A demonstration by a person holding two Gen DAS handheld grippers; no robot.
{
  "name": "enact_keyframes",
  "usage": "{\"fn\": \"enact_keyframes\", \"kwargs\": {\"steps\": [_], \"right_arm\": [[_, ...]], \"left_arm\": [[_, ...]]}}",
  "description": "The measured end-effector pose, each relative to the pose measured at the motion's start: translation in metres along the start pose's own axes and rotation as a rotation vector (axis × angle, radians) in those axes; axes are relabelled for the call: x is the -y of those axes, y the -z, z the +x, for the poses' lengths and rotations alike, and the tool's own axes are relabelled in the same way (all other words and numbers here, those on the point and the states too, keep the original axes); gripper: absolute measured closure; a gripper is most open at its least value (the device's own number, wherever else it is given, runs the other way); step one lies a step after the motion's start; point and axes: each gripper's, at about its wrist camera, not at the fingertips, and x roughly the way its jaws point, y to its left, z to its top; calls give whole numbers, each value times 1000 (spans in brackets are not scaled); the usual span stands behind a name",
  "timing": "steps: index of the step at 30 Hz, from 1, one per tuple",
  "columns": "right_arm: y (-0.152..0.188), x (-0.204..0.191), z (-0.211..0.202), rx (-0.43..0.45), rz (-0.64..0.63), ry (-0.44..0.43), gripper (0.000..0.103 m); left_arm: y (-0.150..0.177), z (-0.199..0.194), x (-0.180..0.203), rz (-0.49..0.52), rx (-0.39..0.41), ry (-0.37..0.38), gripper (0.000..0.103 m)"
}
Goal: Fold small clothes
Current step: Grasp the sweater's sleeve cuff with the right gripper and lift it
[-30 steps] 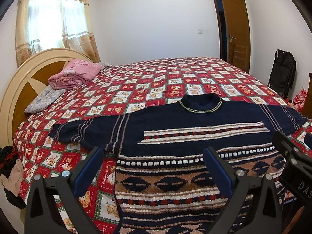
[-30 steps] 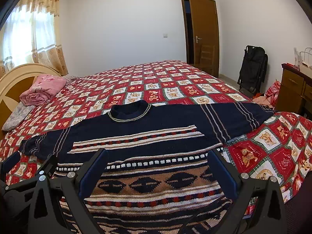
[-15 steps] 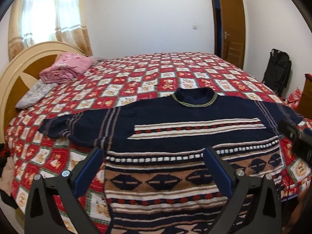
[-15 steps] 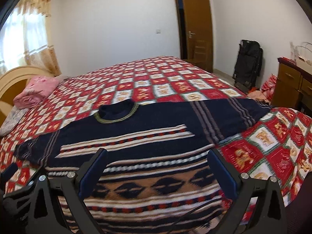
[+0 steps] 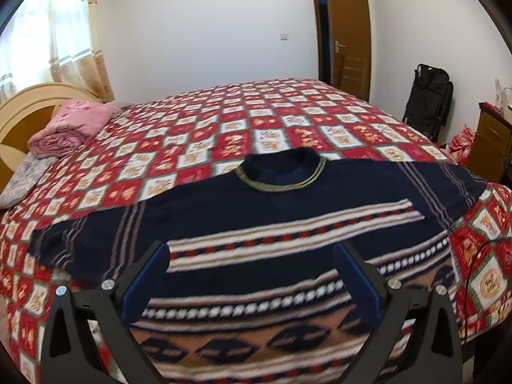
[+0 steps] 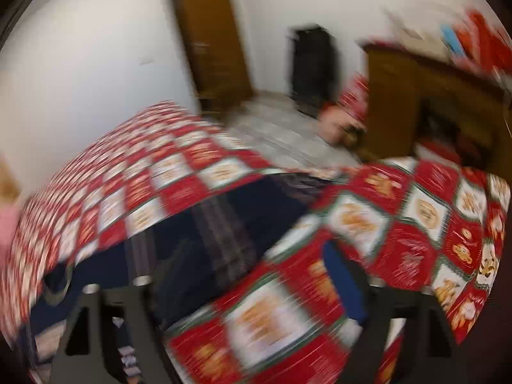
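Only left view shows sweater [image 5: 272,211] collar [image 5: 281,172]; right view blurs sleeve [image 6: 224,224].

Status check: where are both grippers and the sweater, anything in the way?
Left gripper open over sweater, holding nothing. Right gripper closing, nothing between, near the sleeve; view blurred. Sweater flat on bedspread. Nothing blocking.

A: How many garments lie spread on the bed?
B: One navy patterned sweater [image 5: 256,224], on one red-checked bedspread [image 5: 272,128].
A: And by the headboard?
B: One folded pink blanket [image 5: 73,124], one grey pillow [image 5: 25,176].
A: Around the room?
B: One brown door [image 5: 347,38], one black bag [image 5: 427,102], two grippers.
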Motion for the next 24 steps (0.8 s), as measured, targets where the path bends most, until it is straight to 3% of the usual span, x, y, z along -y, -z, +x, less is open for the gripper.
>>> {"fn": "enact_keyframes", "kwargs": {"steps": [1,6,10,13,18,19,20,21,22,23,24], "right_arm": [[-14,18,16,-15,57,15,40],[-58,67,87,-88,208,51,40],[-73,61,136,-157,159,147,40],[-71,63,162,-215,206,160,41],[-75,40,171,-204,80,216,45],[-76,39,173,-207,63,234,53],[-77,38,174,-207,56,246,69],[-78,39,176,-211,56,247,74],[-78,41,177,-221,57,244,89],[-77,42,181,-251,66,225,97],[-75,43,185,-274,78,197,97]], "left_arm": [[-3,4,4,3,1,11,0],[-16,33,19,25,-53,47,0],[-17,53,21,24,-98,29,0],[-17,63,17,15,-120,5,0],[-19,75,8,-13,-146,-12,0],[-18,76,6,-15,-147,-17,0],[-19,77,4,-21,-149,-21,0],[-18,78,2,-29,-150,-20,0],[-18,79,1,-34,-151,-20,0],[-18,79,-1,-37,-152,-19,0],[-18,80,-1,-40,-153,-20,0]]}}
